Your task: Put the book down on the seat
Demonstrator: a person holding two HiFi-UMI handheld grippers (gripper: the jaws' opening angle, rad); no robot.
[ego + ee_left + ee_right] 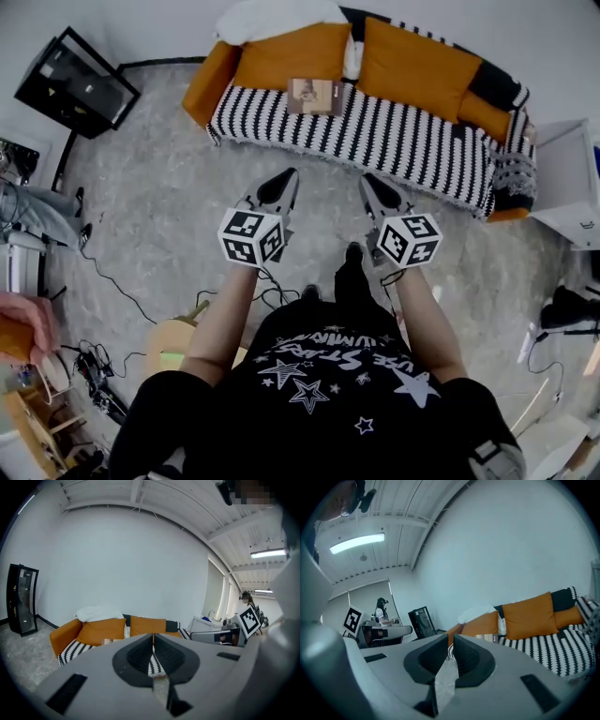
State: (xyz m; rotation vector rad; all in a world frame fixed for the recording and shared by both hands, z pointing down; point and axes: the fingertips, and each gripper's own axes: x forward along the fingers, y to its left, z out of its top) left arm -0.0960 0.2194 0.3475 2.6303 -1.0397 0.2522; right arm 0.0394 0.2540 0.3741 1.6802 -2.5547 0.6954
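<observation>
A small tan book [314, 96] lies flat on the striped seat of the sofa [412, 131], just in front of the left orange cushion [291, 54]. No gripper touches it. My left gripper [281, 178] and right gripper [370, 183] hang side by side over the floor, short of the sofa's front edge, both pointing toward it. Each has its jaws shut with nothing between them. In the left gripper view the shut left gripper [153, 639] points at the sofa, with the book [108, 641] off to its left. The right gripper [451, 641] is the same, with the book [489, 638] to its right.
A black glass cabinet [75, 80] stands at the far left and a white cabinet [572, 183] to the right of the sofa. Cables [103, 272] trail over the grey floor, near a wooden stool [173, 342]. Another person's hand [23, 323] shows at the left edge.
</observation>
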